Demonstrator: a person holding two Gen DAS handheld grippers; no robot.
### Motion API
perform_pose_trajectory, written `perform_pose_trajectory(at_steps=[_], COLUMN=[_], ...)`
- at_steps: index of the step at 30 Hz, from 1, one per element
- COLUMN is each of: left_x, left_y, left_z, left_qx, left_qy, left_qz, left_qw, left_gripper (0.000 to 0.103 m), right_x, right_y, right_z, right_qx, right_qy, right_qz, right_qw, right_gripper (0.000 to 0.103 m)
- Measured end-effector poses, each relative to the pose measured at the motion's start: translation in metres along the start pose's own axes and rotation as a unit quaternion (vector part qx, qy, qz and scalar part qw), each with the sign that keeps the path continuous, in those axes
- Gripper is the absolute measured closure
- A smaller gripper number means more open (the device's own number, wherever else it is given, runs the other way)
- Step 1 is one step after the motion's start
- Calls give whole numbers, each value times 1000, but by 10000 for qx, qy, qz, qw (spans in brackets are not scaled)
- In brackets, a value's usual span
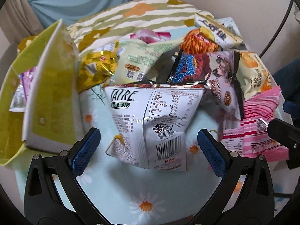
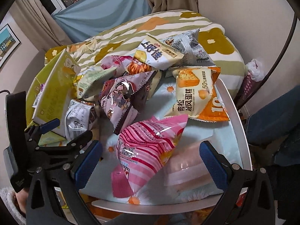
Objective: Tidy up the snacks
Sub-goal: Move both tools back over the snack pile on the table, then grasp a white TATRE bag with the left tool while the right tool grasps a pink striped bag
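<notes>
I see the white chip bag (image 1: 150,123) lying straight ahead between my left gripper (image 1: 150,150) fingers, which are spread wide, its long axis pointing away. My right gripper (image 2: 150,161), also spread, hovers over the pink packet (image 2: 148,153).

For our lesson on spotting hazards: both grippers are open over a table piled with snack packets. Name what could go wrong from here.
1. The left gripper straddles the white chip bag, whose top edge lies under the pile; lifting it may drag neighbouring packets along.
2. The puffy pink striped packet between the right gripper fingers could be crushed or slip out of a pinch.
3. The two grippers sit close together and might collide when both close.
</notes>
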State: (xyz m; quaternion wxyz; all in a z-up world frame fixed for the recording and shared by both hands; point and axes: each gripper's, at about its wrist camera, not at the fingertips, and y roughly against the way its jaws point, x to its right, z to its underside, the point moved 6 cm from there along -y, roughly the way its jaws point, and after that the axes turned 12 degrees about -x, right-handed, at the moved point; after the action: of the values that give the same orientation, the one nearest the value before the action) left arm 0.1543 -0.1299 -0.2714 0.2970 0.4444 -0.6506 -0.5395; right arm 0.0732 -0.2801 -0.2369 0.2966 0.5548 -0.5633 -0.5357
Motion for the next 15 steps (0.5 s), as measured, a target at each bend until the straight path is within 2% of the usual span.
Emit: perform_pose_trajectory(at_steps=[2,6,9,15], left_x=[0,-2,-4,-5], left_y=[-8,-22,-25,-25], left_z=[-1,0,1,-1], left_qx=[-63,-251,-253,-263], left_qy=[-13,-6,-46,-109], left_qz=[34,168,179,216], left_qw=[10000,9995,9995,9994], left_gripper=[5,22,28,33], right_x=[-1,-4,-7,-14], right_y=[-4,-13,-18,-28], right_z=[-1,-2,-4,-4], right_qx=[6,-25,-34,-136], right_qy=[10,16,71,248], right_qz=[98,240,337,543], right_qw=[10000,9997,9994,9981], right_gripper=[0,0,0,0])
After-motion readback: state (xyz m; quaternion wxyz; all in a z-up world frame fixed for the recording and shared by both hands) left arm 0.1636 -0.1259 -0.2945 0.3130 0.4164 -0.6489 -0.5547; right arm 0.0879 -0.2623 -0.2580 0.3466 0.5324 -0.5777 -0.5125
